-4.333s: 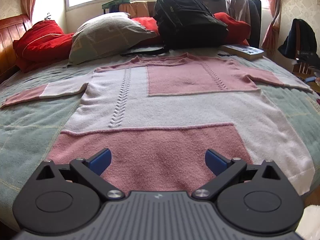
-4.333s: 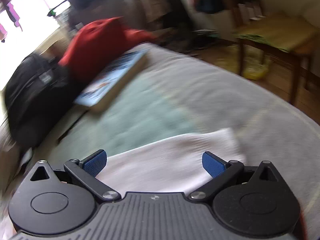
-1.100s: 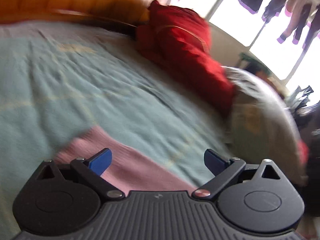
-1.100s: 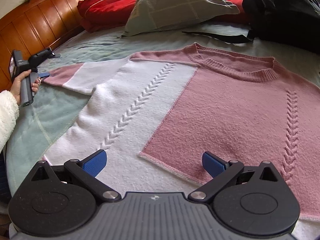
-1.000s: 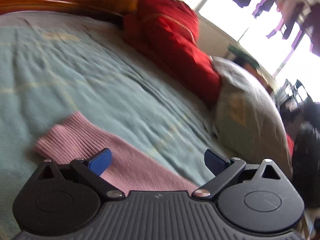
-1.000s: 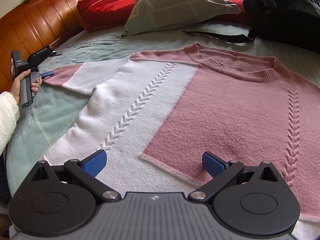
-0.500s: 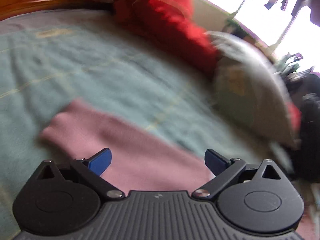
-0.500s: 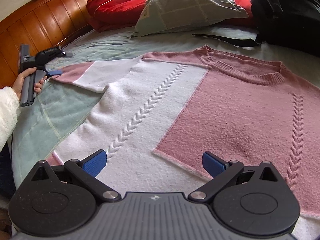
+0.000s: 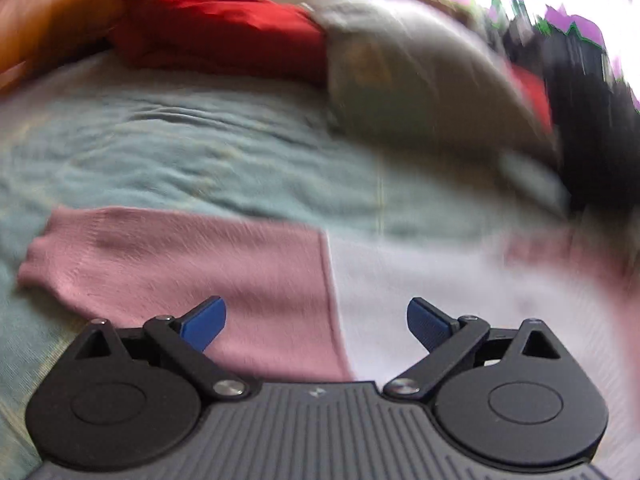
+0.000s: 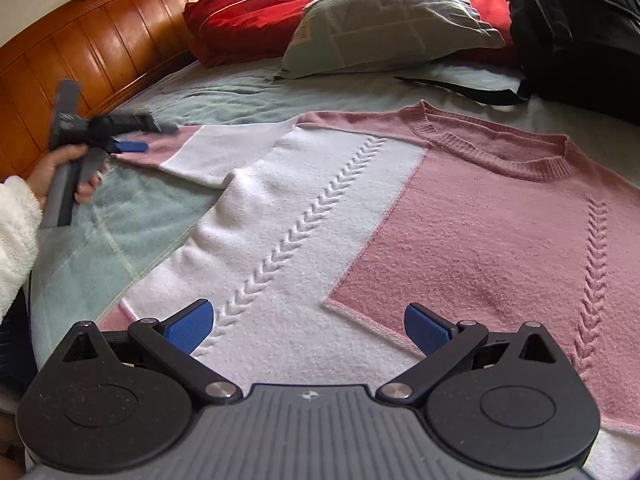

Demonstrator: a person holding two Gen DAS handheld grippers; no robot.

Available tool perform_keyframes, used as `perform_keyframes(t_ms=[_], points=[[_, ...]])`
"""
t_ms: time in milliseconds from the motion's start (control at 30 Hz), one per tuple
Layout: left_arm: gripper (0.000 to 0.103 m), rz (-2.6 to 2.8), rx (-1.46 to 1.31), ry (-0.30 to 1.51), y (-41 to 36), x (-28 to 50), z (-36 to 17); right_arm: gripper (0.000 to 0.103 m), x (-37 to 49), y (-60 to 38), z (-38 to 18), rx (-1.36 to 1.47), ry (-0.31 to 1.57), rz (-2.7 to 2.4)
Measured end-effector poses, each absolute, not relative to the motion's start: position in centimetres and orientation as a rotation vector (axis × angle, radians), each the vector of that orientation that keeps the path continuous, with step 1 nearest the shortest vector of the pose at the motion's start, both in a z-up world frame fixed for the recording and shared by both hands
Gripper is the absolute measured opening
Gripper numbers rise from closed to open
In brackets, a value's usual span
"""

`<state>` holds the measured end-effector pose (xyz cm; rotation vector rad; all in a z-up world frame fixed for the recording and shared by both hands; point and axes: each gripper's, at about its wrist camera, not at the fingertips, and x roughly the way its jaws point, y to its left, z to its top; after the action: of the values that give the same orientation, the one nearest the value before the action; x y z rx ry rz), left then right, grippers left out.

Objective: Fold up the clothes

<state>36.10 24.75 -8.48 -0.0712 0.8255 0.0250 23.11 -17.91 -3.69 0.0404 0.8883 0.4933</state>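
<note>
A pink and white sweater (image 10: 360, 216) lies spread flat, front up, on the bed (image 10: 120, 240), its collar toward the pillows. The right gripper (image 10: 306, 326) hangs low over the sweater's body, fingers (image 10: 188, 326) spread wide with nothing between them; beneath the gap runs the white panel with its braided cable stitch, and the corner of the pink chest block sits just inside the right-hand finger.

Over at the bed's left side, a hand (image 10: 66, 172) in a fluffy white sleeve (image 10: 14, 236) holds the left gripper (image 10: 132, 146) at the end of the sleeve of the sweater (image 10: 192, 148). In the right wrist view its blue tips sit right at the pink cuff, though blur makes contact impossible to judge.

The left wrist view is smeared by motion. Its fingers (image 9: 202, 322) stand wide apart and empty, the left gripper (image 9: 316, 322) above the sweater sleeve where the pink cuff section (image 9: 180, 264) meets the white section at a straight seam. The cuff lies flat on the pale green blanket (image 9: 180, 152).

Beyond it, a red cushion (image 10: 244, 12) and a grey-green pillow (image 10: 392, 20) rest against the wooden headboard (image 10: 92, 52), and a black backpack (image 10: 576, 28) sits at the far right, a strap trailing toward the collar.
</note>
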Motion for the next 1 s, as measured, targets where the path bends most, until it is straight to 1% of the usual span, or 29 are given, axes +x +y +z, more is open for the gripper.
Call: perform_keyframes(t_ms=[33, 133, 267, 467, 600, 733, 833, 1000], points=[[0.097, 0.038, -0.008, 0.839, 24.0, 36.0, -8.8, 0.103, 23.0, -18.0, -3.6, 0.039, 0.885, 0.491], [0.097, 0.06, 0.062, 0.84, 22.9, 35.2, -8.9, 0.103, 22.7, -18.8, -3.2, 0.044, 0.878, 0.471], [0.097, 0.044, 0.063, 0.81, 21.9, 33.0, -6.1, 0.103, 22.3, -19.8, -2.7, 0.057, 0.865, 0.461], [0.097, -0.135, 0.169, 0.758, 15.0, 28.5, -3.1, 0.103, 21.1, -20.7, -1.8, 0.078, 0.841, 0.471], [0.097, -0.263, 0.266, 0.779, 9.4, 25.2, -4.2, 0.103, 19.8, -21.5, -1.2, 0.084, 0.827, 0.477], [0.097, -0.291, 0.452, 0.783, 5.5, 21.5, -6.4, 0.103, 18.8, -22.8, -1.0, 0.098, 0.826, 0.466], [0.097, -0.253, 0.467, 0.804, 4.8, 19.3, -7.5, 0.103, 18.0, -23.7, -1.0, 0.108, 0.826, 0.457], [0.098, -0.183, 0.401, 0.805, 6.6, 15.7, -7.4, 0.103, 16.7, -24.6, -1.4, 0.097, 0.841, 0.446]])
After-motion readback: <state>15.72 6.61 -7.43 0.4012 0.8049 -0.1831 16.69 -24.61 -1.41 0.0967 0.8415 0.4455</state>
